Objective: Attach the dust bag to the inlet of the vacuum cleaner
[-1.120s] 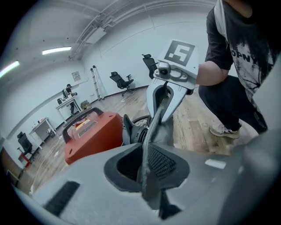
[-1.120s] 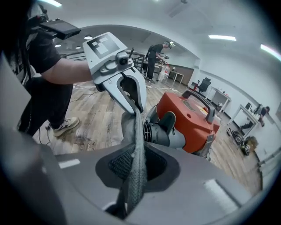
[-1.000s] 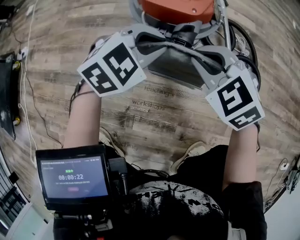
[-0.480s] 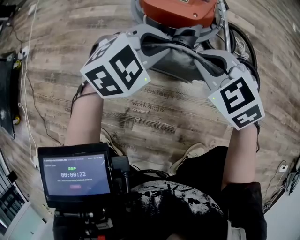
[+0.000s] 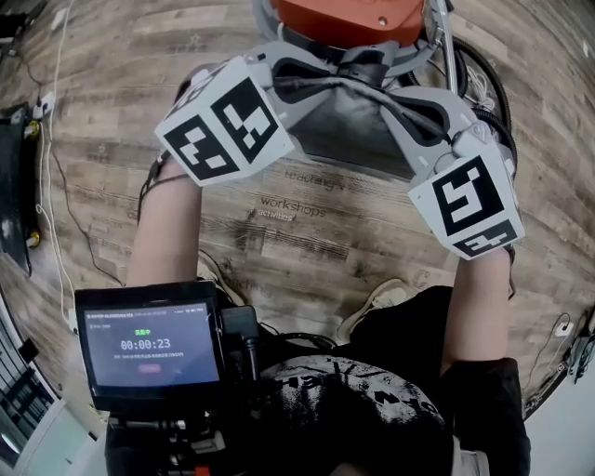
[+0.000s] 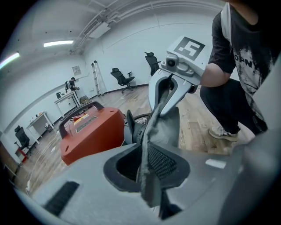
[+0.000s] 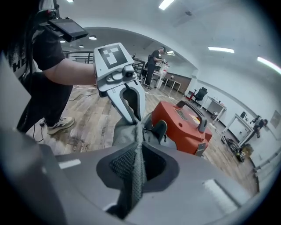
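There are two grippers: the left gripper (image 6: 147,169), whose jaws have just eased a little, and the right gripper (image 7: 134,171), whose jaws have just been closing. Both have the cloth of the one grey dust bag (image 5: 349,125) pinched between their jaws, and each carries one marker cube (image 5: 223,125). One orange vacuum cleaner (image 5: 349,14) stands on the wooden floor (image 5: 297,242), and one screen (image 5: 149,346) sits at the person's chest. The left gripper view shows three black office chairs (image 6: 122,78) and two ceiling light strips (image 6: 58,43) — the right gripper view shows two people (image 7: 154,59) far back in the room.
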Tool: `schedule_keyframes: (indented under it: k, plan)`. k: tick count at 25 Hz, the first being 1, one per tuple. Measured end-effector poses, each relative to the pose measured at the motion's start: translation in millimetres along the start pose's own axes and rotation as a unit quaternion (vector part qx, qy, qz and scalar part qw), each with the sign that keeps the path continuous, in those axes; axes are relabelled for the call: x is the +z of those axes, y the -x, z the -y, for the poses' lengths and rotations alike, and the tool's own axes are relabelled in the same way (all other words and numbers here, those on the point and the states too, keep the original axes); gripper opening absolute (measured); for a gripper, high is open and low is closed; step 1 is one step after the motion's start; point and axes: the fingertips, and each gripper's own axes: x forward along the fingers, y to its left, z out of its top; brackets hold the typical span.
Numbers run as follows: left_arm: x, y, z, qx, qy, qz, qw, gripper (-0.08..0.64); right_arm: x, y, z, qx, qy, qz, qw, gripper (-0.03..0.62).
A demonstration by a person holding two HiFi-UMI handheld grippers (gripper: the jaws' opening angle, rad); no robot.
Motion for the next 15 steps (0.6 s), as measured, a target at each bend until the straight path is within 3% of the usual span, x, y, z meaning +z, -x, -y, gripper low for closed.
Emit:
schedule_keyframes:
  k: [7,15]
  plan:
    - [16,5,-2,0.020,-0.019,0.020,0.9994,0.054,-22,-8,-1,0.016,-0.016,-0.043,0.999,0.029]
    - [8,1,-4,0.020,-0.013,0.009,0.9997,0.061,-3,4,0,0.000,0.007,-0.004,1.000,0.029]
